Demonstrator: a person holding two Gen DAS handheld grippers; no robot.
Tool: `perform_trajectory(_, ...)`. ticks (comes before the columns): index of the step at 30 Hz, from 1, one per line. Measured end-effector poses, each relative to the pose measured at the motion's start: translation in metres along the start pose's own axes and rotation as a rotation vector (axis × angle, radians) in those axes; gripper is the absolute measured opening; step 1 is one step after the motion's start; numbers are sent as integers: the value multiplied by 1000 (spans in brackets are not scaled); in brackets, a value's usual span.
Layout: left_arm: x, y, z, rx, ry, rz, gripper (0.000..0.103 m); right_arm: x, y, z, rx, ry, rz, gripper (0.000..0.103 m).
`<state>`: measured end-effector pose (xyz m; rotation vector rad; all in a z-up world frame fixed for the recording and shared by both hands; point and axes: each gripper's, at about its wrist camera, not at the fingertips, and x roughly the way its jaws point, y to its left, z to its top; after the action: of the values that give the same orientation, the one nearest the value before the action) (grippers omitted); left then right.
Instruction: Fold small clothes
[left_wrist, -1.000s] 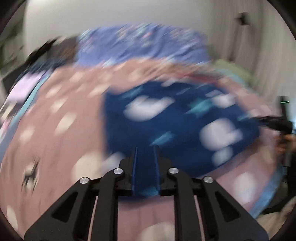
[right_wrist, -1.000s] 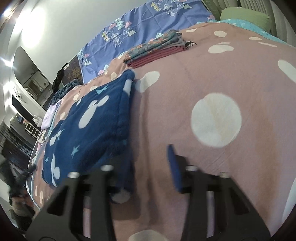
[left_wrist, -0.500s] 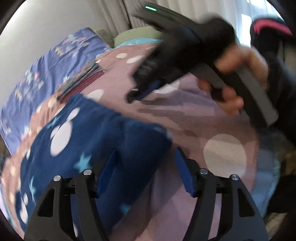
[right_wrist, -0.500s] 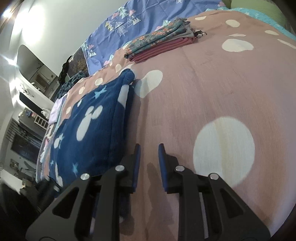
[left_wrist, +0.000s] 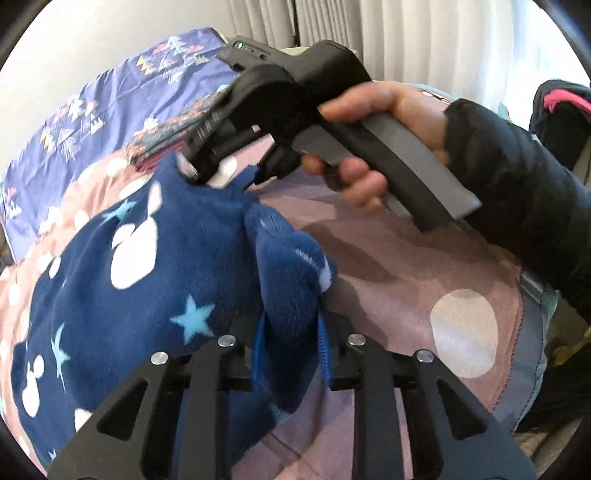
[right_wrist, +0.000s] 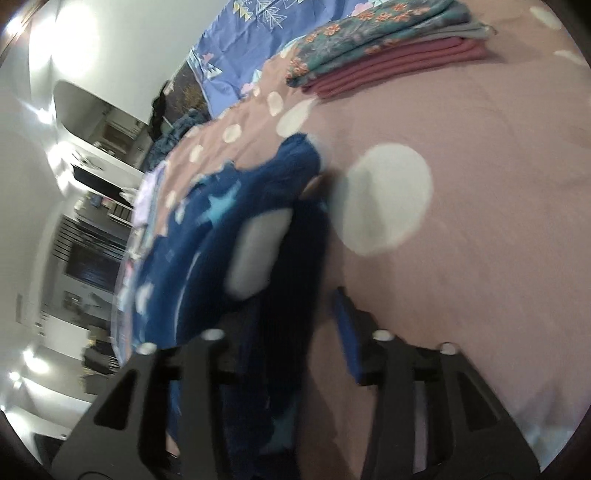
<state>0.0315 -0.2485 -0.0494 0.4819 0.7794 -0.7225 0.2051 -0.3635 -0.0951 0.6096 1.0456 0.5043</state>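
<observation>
A navy fleece garment (left_wrist: 147, 277) with white shapes and light-blue stars lies on the pink dotted bedspread (left_wrist: 406, 258). My left gripper (left_wrist: 290, 354) has a bunched near corner of it between its blue pads, and the jaws are closing on that fabric. My right gripper (left_wrist: 221, 177), held by a person's hand (left_wrist: 369, 110), points down at the garment's far edge. In the right wrist view the right gripper (right_wrist: 299, 332) has its jaws opening wide. The garment's edge (right_wrist: 229, 221) lies loosely between them, covering the left finger.
A stack of folded clothes (right_wrist: 388, 55), floral on top and dark red below, sits further back on the bedspread (right_wrist: 461, 184). A purple patterned sheet (left_wrist: 92, 110) lies behind it. A dark sleeve (left_wrist: 517, 184) crosses the right side. The bed's edge runs at right.
The left jaws went from shut to wide around the garment's corner, then closed on it. The right gripper moved along to the garment's far edge and its jaws spread apart.
</observation>
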Motion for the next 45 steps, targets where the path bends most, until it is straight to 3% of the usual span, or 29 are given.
perform_trajectory(2,0,0,-1,-2,1,-9,24,1,-1,5,25,-11,56,65)
perform_trajectory(6,5,-4,1,7,1,-23,24,4,4,6,13,-11,36,65)
perform_trajectory(8,7,-7,0,7,0,-26,24,9,9,6,-5,-13,-20,39)
perform_trajectory(9,9,-9,1,13,-6,-34,23,9,10,7,-11,-28,-52,11)
perform_trajectory(12,6,-17,1,64,-26,-53,18,-3,11,10,28,-88,12,9)
perform_trajectory(15,10,-21,-3,90,-13,-70,17,-25,28,10,-24,-164,81,9)
perform_trajectory(19,26,-23,-7,92,14,-71,17,2,13,20,-12,-118,-47,8)
perform_trajectory(21,29,-21,-5,86,11,-69,17,18,-10,17,58,-80,-20,9)
perform_trajectory(24,31,-18,-4,79,8,-71,19,10,-23,10,108,-102,87,13)
perform_trajectory(26,32,-18,-5,83,7,-68,21,-2,-25,10,122,-103,85,25)
perform_trajectory(28,33,-18,-4,78,5,-72,21,-18,-27,8,123,-123,84,49)
perform_trajectory(32,34,-14,-4,69,-3,-81,24,-42,-34,1,125,-168,164,62)
perform_trajectory(35,33,-15,-5,67,-5,-85,25,-35,-21,1,83,-129,203,77)
perform_trajectory(37,32,-16,-7,70,-5,-86,26,-16,-2,5,11,-56,177,80)
perform_trajectory(38,34,-13,-7,71,-5,-87,26,-3,5,8,-13,-28,132,78)
perform_trajectory(40,34,-14,-7,77,-6,-85,26,13,12,18,-13,-38,-22,34)
perform_trajectory(41,34,-15,-7,86,-8,-83,26,18,11,24,13,-42,-37,21)
perform_trajectory(43,33,-18,-9,98,-14,-73,26,13,10,34,88,-77,49,18)
perform_trajectory(45,34,-17,-10,87,-16,-79,26,8,27,34,-4,-122,43,18)
